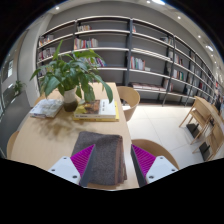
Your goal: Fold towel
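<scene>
A folded grey towel (104,157) lies on the light wooden table (45,135), just ahead of and between my fingers. My gripper (113,162) is open. The left magenta pad (82,158) sits at the towel's left edge. The right pad (144,160) stands apart from the towel's right edge, with a strip of table showing between them. The towel rests on the table on its own.
A potted green plant (70,75) stands beyond the towel, with a stack of books (97,111) to its right and a magazine (45,108) to its left. Wooden chairs (129,97) stand at the table's far right side. Bookshelves (130,50) line the back wall.
</scene>
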